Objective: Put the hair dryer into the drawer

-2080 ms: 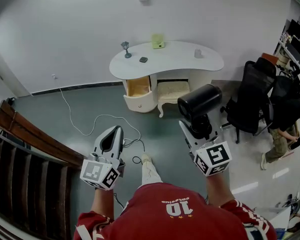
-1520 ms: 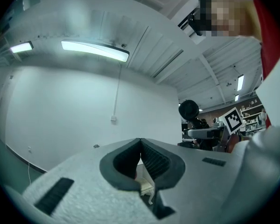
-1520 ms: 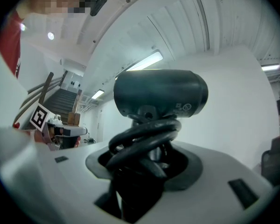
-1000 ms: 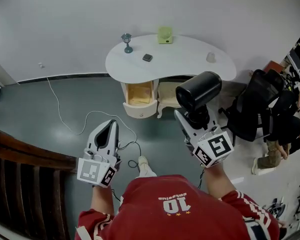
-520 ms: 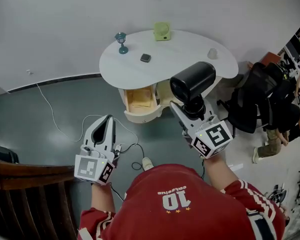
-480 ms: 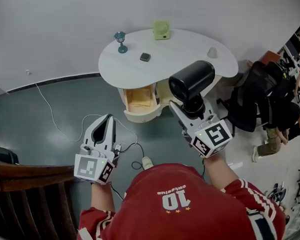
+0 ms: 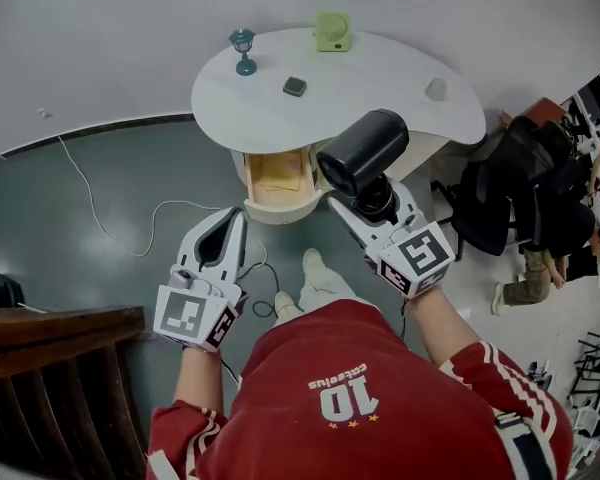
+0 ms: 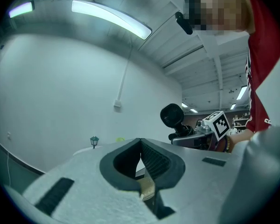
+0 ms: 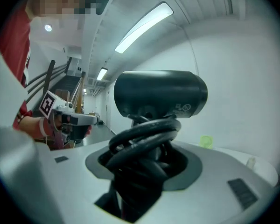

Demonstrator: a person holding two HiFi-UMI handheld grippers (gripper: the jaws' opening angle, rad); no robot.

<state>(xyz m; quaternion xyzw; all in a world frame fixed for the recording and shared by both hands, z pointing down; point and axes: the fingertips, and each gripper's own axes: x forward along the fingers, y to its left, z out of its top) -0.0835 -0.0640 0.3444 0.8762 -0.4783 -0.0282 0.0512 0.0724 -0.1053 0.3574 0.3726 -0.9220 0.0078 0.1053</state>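
The black hair dryer [image 7: 363, 151] stands upright in my right gripper [image 7: 368, 200], whose jaws are shut on its handle and coiled cord. In the right gripper view the hair dryer [image 9: 158, 94] fills the centre, with the cord looped between the jaws. The open wooden drawer [image 7: 277, 180] hangs under the white table [image 7: 380, 78], just left of the dryer's barrel. My left gripper [image 7: 234, 224] is lower left of the drawer, over the floor, with its tips together and nothing in them. The left gripper view shows the left gripper [image 8: 140, 143] shut and the hair dryer [image 8: 172, 116] off to the right.
On the table stand a teal lamp figurine [image 7: 242, 50], a green object [image 7: 331, 30], a small dark square [image 7: 294, 86] and a white cup [image 7: 436, 89]. A white cable [image 7: 130, 218] trails on the floor. A black office chair [image 7: 492, 193] is at the right, a wooden railing [image 7: 55, 333] lower left.
The table and drawer have come closer. Both grippers moved forward and lower; the hair dryer now hangs beside the drawer's right edge. The grips look the same.
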